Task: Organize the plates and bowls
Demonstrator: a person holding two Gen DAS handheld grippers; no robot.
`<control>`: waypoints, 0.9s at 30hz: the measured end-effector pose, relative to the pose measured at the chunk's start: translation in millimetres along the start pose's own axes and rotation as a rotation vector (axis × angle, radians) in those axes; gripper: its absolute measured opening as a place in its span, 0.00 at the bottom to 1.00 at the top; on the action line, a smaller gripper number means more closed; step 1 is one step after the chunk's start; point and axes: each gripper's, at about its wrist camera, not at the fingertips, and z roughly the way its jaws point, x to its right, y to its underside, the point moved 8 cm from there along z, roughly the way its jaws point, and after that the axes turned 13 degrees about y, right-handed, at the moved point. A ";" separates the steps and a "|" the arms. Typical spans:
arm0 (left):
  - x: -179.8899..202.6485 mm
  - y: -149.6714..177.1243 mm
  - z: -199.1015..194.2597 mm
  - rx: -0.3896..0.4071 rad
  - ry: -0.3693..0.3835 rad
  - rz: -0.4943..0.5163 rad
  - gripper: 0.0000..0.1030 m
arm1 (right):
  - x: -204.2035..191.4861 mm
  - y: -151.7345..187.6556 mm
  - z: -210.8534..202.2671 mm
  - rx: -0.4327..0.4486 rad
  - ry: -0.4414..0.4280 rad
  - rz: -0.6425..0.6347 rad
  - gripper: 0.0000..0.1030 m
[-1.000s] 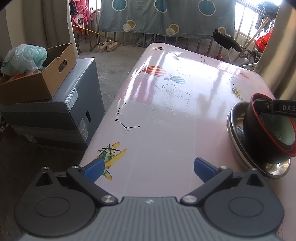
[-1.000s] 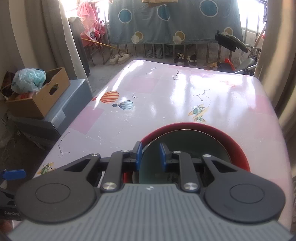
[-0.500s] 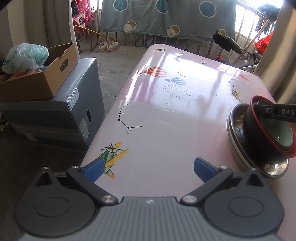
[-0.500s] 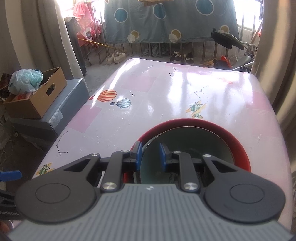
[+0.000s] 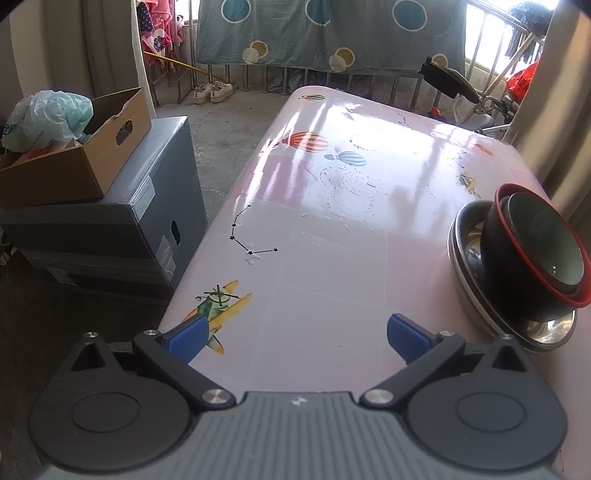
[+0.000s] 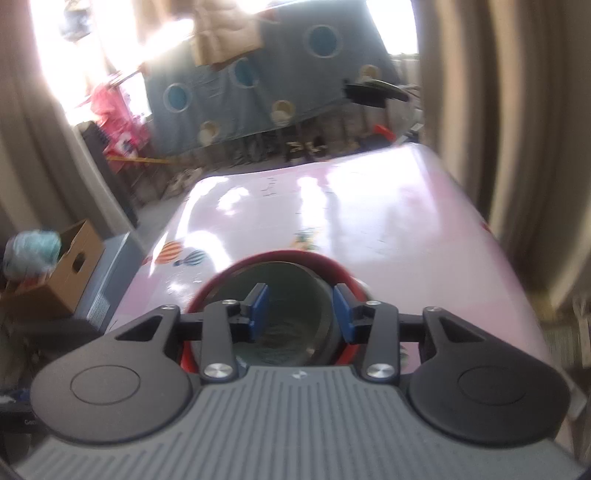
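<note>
Left of the pink table, an open cardboard box sits on a dark grey crate, with a crumpled plastic bag stuffed inside; beyond, a pair of white shoes rests on the floor beneath the hanging blue spotted sheet

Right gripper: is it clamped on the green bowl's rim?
No, the right gripper is open, its blue pads apart above the green bowl.

red-rimmed black bowl on pink balloon-and-plane-patterned table.
</note>
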 end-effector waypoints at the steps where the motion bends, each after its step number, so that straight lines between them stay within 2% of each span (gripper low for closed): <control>1: 1.3 0.3 0.5 -0.002 0.000 0.001 1.00 | 11.8 3.0 1.1 -0.011 0.006 0.033 0.39; 5: 6.9 1.1 0.5 -0.006 -0.002 0.013 1.00 | 43.9 18.8 13.2 -0.078 0.006 0.138 0.40; 13: 12.1 1.1 0.3 -0.011 -0.013 0.028 1.00 | 46.5 46.2 38.4 -0.142 -0.016 0.175 0.39; 15: 12.2 0.8 0.8 -0.011 -0.013 0.028 1.00 | 44.7 48.5 40.4 -0.139 -0.032 0.189 0.37; 23: 15.2 2.6 1.9 -0.020 -0.007 0.034 1.00 | 30.4 43.4 39.8 -0.114 -0.053 0.161 0.15; 27: 14.2 2.3 1.7 -0.018 -0.007 0.032 1.00 | 23.8 42.1 38.1 -0.105 -0.040 0.135 0.11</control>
